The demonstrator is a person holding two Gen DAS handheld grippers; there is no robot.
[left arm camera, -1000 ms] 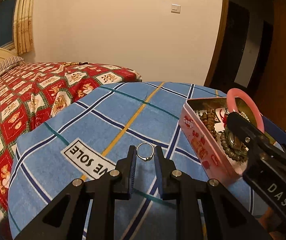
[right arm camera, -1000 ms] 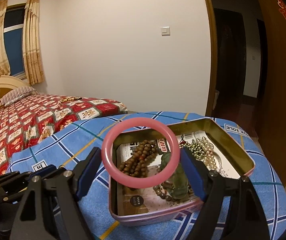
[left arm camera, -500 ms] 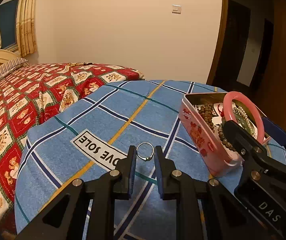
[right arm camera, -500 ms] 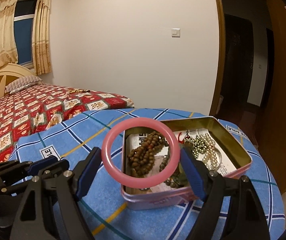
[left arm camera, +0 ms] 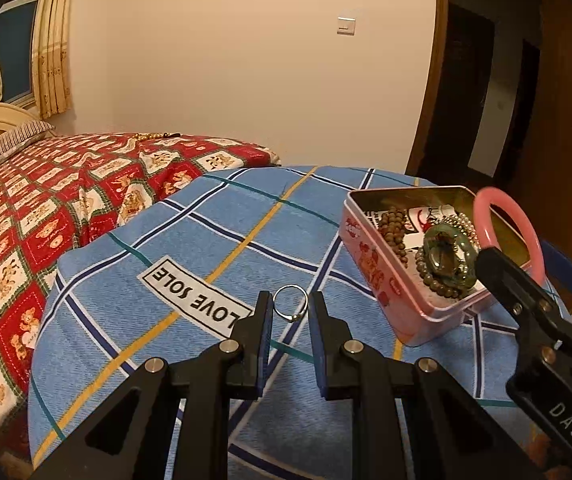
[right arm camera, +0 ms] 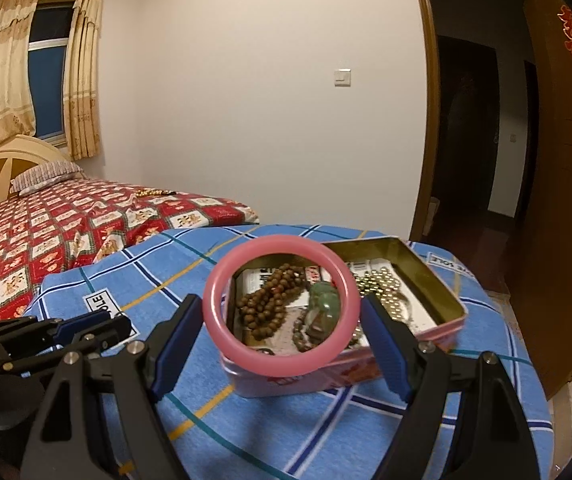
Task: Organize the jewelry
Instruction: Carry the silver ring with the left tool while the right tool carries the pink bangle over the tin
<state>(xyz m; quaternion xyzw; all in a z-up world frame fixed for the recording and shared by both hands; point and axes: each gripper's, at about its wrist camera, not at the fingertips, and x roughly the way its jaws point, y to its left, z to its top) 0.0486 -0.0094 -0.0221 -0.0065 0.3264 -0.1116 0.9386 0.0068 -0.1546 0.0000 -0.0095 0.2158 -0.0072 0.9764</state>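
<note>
My left gripper [left arm camera: 290,309] is shut on a thin silver ring [left arm camera: 290,308], held above the blue checked cloth. My right gripper [right arm camera: 281,306] is shut on a pink bangle [right arm camera: 281,360], held upright just in front of the open pink tin [right arm camera: 442,292]. The tin [left arm camera: 370,260] holds brown bead strings [right arm camera: 265,300], a green stone piece [right arm camera: 324,304] and pale pearl beads [right arm camera: 378,284]. The right gripper with the bangle [left arm camera: 526,232] shows at the right of the left wrist view.
The round table under the blue cloth [left arm camera: 165,240] has a "LOVE SOLE" label [left arm camera: 195,300]. A bed with a red patterned cover [left arm camera: 45,200] stands at the left. A dark doorway [right arm camera: 466,140] is behind the table at the right.
Both grippers have risen and drawn back from the table, each keeping its piece. The tin now looks lower and farther in both views.
</note>
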